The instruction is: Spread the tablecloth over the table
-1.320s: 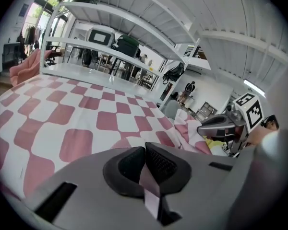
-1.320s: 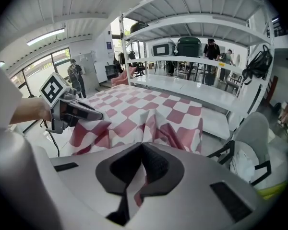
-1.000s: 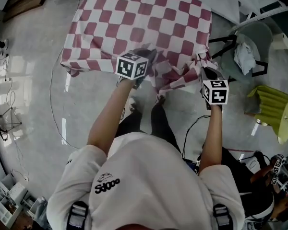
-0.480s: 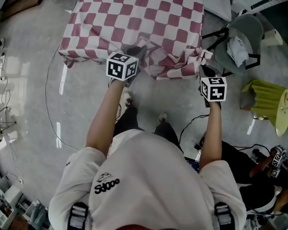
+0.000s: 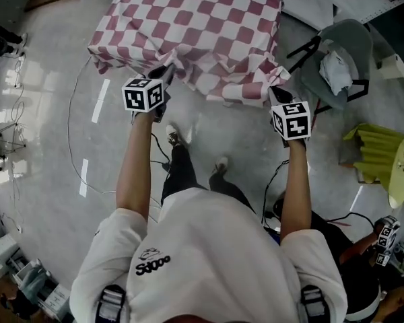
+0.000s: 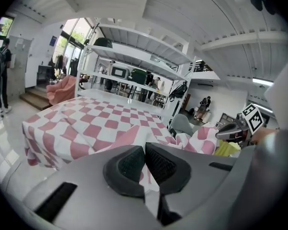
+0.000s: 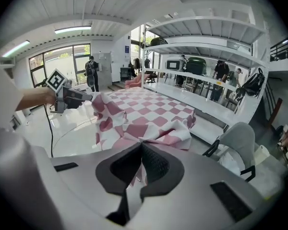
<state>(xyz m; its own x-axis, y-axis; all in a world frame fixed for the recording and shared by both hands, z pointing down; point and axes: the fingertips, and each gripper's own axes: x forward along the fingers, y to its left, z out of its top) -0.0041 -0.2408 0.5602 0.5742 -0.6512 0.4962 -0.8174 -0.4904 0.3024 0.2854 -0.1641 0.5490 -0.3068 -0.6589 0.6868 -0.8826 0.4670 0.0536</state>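
Pinching the tablecloth (image 5: 202, 25) in their fingers are left gripper (image 5: 166, 70) and right gripper (image 5: 275, 91), grey chair (image 5: 355, 39) near the latter.

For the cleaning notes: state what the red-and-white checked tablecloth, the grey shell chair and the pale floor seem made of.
Red-and-white checked tablecloth: thin woven fabric, matte; it creases and bunches softly along its near edge.
Grey shell chair: probably moulded plastic on dark metal legs; smooth one-piece curve.
Pale floor: polished stone or sealed concrete, glossy; it mirrors window light.
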